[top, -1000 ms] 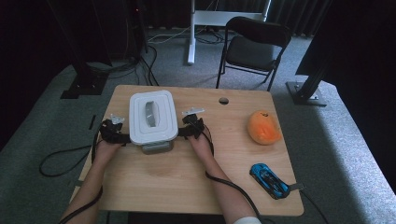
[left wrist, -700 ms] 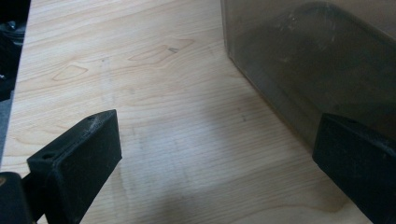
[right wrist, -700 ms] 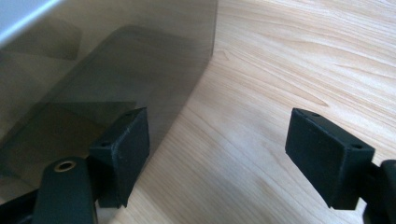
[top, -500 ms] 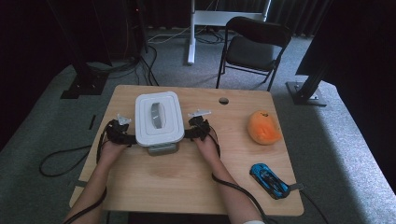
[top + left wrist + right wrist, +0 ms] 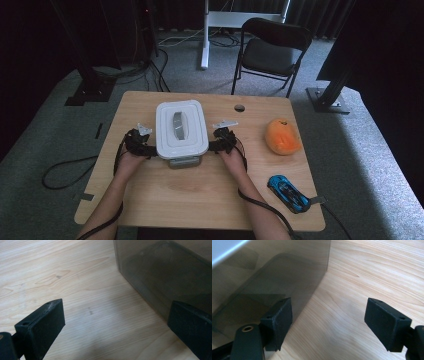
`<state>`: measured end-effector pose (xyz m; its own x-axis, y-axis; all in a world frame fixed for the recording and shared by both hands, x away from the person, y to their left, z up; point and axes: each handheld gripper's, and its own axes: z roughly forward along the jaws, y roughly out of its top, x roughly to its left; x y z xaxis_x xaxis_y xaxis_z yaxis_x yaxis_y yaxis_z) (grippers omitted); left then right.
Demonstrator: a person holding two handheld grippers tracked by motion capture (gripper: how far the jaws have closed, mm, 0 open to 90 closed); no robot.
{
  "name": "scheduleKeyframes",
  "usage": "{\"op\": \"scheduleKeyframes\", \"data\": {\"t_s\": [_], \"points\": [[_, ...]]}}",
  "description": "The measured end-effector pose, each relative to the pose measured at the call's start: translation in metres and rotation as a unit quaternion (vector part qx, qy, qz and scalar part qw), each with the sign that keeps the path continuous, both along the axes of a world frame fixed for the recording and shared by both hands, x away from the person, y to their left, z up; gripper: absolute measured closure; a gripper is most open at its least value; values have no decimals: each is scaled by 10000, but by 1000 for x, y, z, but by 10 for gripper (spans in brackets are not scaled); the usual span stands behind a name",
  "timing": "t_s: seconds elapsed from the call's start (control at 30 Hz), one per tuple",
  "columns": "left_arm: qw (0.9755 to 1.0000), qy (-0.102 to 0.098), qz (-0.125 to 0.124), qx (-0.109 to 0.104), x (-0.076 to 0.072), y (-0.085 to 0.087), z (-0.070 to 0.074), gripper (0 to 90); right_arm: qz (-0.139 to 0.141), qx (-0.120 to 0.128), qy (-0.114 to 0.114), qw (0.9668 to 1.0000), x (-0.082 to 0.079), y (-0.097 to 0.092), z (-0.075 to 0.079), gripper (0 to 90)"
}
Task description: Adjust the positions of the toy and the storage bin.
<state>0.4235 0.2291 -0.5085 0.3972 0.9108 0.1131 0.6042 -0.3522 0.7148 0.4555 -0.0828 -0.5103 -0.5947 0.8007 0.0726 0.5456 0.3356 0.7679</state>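
Observation:
A clear plastic box with a white lid (image 5: 181, 131) stands on the wooden table (image 5: 200, 195), left of centre. My left gripper (image 5: 146, 148) is at the box's left side and my right gripper (image 5: 215, 145) at its right side, both low on the table. In the left gripper view the jaws of the left gripper (image 5: 116, 312) stand wide apart, the right one against the box's smoky wall (image 5: 170, 272). In the right gripper view the right gripper (image 5: 329, 307) is also open, its left jaw beside the box wall (image 5: 274, 277). Nothing is between either pair of jaws.
An orange round thing (image 5: 282, 136) lies at the table's right side. A blue toy car (image 5: 289, 192) sits near the front right corner. A cable hole (image 5: 239, 107) is at the back edge. A black chair (image 5: 272, 50) stands behind the table.
The box and both grippers flanking it have shifted to the right and a little toward the person across the table. Both pairs of jaws stay open.

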Motion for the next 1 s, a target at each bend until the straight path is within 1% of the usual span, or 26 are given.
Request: {"op": "scheduleKeyframes", "data": {"t_s": [0.07,0.1,0.17,0.2,0.23,0.33,0.47,0.5,0.67,0.77,0.83,0.9,0.93,1.0], "points": [[10000,8,-31,-30,-1,-4,0,16,0,3,23,10000,-2,-5,0,217],[10000,-1,-61,-1,-2,-6,1,16,4,-18,-9,10000,-3,-7,0,217],[10000,-8,-71,4,-2,-8,1,16,10,-25,16,10000,-4,-10,1,218],[9999,-13,-109,4,-4,-12,1,16,8,-29,18,10000,-4,-12,1,218],[9999,-4,-128,13,-4,-14,2,16,17,-11,24,10000,-6,-16,1,221],[9999,-4,-171,-16,-7,-18,2,16,26,14,64,10000,-9,-22,1,221],[9998,0,-213,-46,-11,-24,2,16,73,35,37,10000,-15,-29,1,222],[9997,-8,-221,-56,-12,-25,2,16,71,52,-1,10000,-17,-31,1,223],[9996,-4,-274,-21,-15,-30,2,16,102,54,25,9999,-22,-38,0,222],[9994,40,-317,-135,-15,-31,1,16,37,56,50,10000,-21,-42,0,219],[9987,124,-393,-294,-13,-29,-2,14,-74,37,101,9999,-20,-45,-1,202],[9978,225,-422,-455,-10,-27,-4,14,-132,100,163,9997,-18,-48,-4,172],[9977,257,-414,-467,-9,-26,-6,13,-164,62,152,9997,-17,-49,-5,172],[9981,243,-386,-403,-8,-26,-8,13,-272,-24,168,9995,-15,-51,-9,172]]}}
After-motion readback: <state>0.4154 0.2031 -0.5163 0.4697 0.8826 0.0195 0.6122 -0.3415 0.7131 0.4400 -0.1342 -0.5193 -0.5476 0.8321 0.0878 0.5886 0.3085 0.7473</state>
